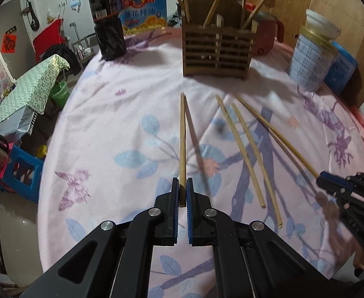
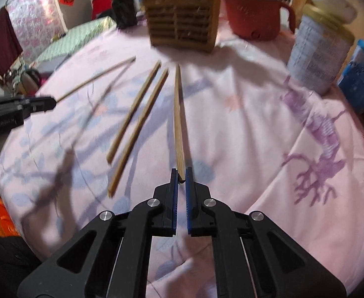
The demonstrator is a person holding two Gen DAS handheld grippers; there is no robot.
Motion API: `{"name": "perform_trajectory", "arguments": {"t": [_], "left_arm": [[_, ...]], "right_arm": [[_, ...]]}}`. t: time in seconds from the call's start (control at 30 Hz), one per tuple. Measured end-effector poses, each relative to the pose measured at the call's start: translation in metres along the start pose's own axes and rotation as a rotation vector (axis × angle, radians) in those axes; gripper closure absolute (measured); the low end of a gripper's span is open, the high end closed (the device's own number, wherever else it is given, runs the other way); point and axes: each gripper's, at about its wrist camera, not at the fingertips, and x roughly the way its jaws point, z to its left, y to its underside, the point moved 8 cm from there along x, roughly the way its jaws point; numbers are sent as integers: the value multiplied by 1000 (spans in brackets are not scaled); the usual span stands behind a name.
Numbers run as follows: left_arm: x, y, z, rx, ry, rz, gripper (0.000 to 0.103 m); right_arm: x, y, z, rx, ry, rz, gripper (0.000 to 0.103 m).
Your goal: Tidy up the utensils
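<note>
Both tongs are clamped tight: left gripper (image 1: 182, 193) pinches one chopstick (image 1: 182, 139), right gripper (image 2: 181, 176) pinches another chopstick (image 2: 178, 114). Two more chopsticks (image 1: 246, 149) lie on the pink tablecloth (image 1: 107, 124). I'd keep each stick steep and aim for an open slot in the wooden slatted holder (image 1: 216, 52) behind.

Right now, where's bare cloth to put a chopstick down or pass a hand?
Free: the pink cloth between the dark bottle and the left-held chopstick; also the stretch right of the right-held chopstick, short of the tin. Crowded: around the loose pair and the wooden holder.
</note>
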Motion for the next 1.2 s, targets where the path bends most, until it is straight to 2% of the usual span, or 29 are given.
{"name": "perform_trajectory", "arguments": {"t": [0.23, 0.47, 0.63, 0.8, 1.2], "left_arm": [[-48, -58, -3, 21, 9, -121, 97], [-96, -112, -19, 49, 44, -227, 97], [-122, -145, -34, 57, 91, -272, 97], [-143, -176, -47, 99, 91, -332, 97], [-160, -248, -61, 140, 106, -403, 97]], "right_arm": [[-56, -73, -17, 28, 5, -159, 96], [-98, -132, -21, 18, 34, -237, 97], [-123, -158, -12, -12, 35, -291, 97], [-140, -180, -6, -38, 37, -336, 97], [-156, -232, -17, -23, 41, -404, 97]]}}
